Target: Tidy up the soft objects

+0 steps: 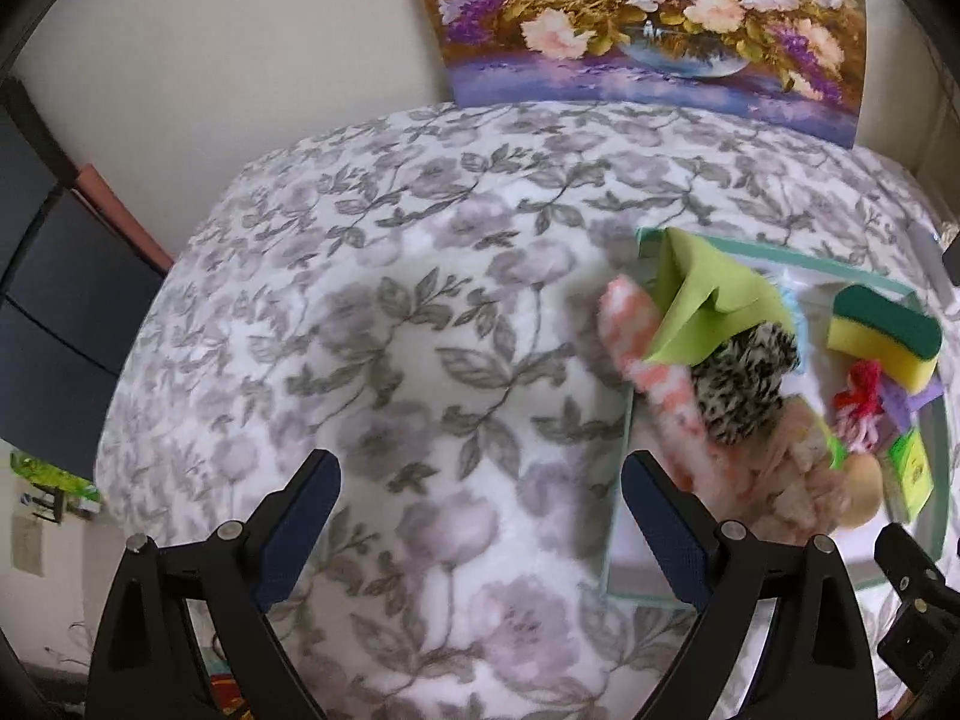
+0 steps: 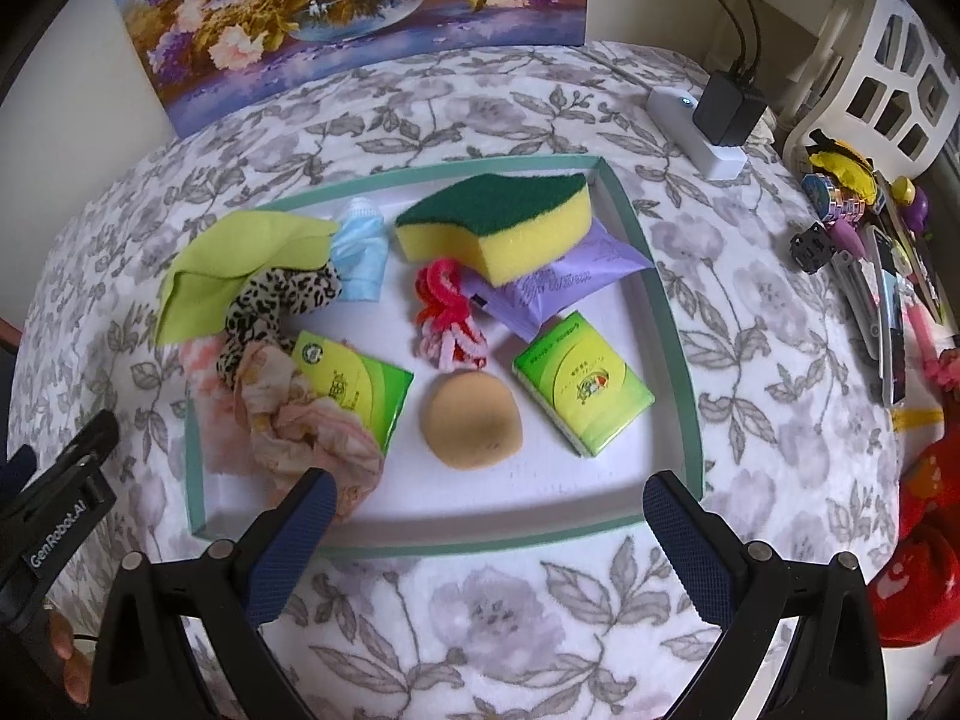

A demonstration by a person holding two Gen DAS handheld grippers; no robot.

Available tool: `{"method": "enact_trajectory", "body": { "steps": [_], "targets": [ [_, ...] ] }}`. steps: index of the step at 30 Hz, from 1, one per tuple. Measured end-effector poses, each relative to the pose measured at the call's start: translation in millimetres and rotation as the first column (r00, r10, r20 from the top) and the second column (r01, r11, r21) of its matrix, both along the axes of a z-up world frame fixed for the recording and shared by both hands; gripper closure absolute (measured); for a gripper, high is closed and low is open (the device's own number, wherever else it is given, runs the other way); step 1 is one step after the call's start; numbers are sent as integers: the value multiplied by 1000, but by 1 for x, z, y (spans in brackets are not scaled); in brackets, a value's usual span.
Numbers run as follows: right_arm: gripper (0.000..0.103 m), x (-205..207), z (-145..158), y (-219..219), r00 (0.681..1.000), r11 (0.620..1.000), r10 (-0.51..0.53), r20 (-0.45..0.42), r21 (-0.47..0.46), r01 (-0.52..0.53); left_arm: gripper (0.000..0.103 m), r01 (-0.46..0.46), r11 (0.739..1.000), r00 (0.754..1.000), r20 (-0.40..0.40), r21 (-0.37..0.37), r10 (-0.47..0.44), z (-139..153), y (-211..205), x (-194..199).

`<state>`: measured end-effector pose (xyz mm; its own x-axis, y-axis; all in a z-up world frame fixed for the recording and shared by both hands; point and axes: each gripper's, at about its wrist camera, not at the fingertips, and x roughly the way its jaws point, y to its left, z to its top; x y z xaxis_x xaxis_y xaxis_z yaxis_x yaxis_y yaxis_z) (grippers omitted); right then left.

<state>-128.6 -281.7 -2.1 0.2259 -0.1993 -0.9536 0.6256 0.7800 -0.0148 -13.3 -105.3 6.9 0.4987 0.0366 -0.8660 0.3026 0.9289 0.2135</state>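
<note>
Tools both stand with jaws spread wide and nothing between the pads. The left tool [image 1: 480, 531] hangs over bare floral cloth on the surface [image 1: 372, 312], which lies open ahead and to its left as far as the wall; the tray's near left corner sits just beside its right finger. The right tool [image 2: 483, 531] hangs over the near rim of the tray [image 2: 672, 324], with cloth-covered room below it and a strip of open cloth to the right before clutter along the far right edge. A flower painting [image 2: 354, 18] leans against the wall behind.

The tray, white with a green rim, holds all the soft things. Nearest the right tool's left finger lies a crumpled pink cloth [image 2: 300, 426], partly under a green tissue pack [image 2: 354, 390]. A round tan sponge [image 2: 471, 420] lies ahead, centred between the fingers, with a second tissue pack [image 2: 582, 381] to its right. Farther back lie a red and pink yarn bundle [image 2: 447, 318], a leopard-print scrunchie [image 2: 279, 300], a lime cloth [image 2: 234, 264], a blue face mask [image 2: 360, 252], and a yellow-green sponge [image 2: 498, 222] resting on a purple packet [image 2: 576, 276].
</note>
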Motion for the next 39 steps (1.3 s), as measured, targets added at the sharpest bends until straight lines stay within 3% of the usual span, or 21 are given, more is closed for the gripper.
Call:
{"method": "enact_trajectory", "body": {
  "steps": [6, 20, 30, 39],
  "targets": [
    [0, -7, 0, 12, 1000, 1000, 15, 11, 3, -15, 8, 30, 999, 996, -82, -34, -32, -3, 12, -15],
    [0, -36, 2, 33, 1000, 1000, 17, 23, -19, -16, 8, 47, 999, 998, -34, 17, -47, 4, 32, -44],
    [0, -49, 14, 43, 997, 999, 13, 78, -36, -10, 8, 14, 1000, 997, -70, -14, -15, 7, 48, -49],
    [0, -51, 20, 46, 995, 999, 14, 98, -47, -10, 8, 12, 999, 998, -58, -30, -13, 11, 51, -52]
  ]
}}
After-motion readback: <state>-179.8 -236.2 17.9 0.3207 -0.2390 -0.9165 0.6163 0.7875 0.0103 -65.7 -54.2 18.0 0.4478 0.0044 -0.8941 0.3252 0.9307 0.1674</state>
